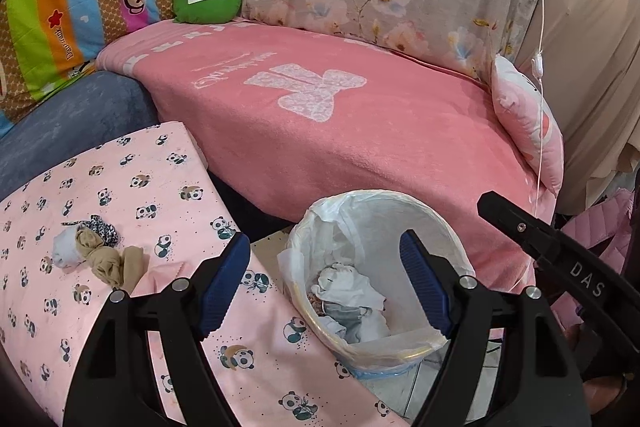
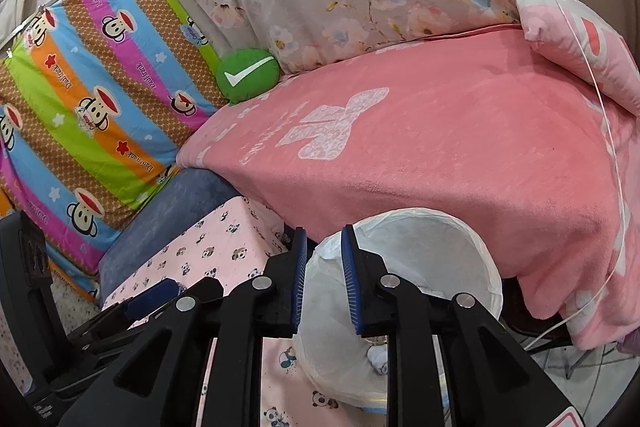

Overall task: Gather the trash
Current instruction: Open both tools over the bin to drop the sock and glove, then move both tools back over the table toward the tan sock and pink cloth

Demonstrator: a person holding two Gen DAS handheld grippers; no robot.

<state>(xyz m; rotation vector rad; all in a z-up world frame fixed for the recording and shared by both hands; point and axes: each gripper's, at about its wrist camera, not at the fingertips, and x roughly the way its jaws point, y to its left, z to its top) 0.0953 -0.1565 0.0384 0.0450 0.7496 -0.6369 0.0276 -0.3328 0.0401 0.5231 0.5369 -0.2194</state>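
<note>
Blue pads of the left tool [image 1: 324, 283] stand wide apart over the lined bin [image 1: 400, 203], gripping nothing. Crumpled white trash [image 1: 348, 287] lies inside the bin. The right tool [image 2: 324, 279] is slightly parted and empty above the bin's rim. Beside the bin, balled cloths [image 1: 96, 247] rest on a panda-print cushion [image 1: 168, 171]; beyond spreads a pink blanket [image 1: 360, 131].
</note>
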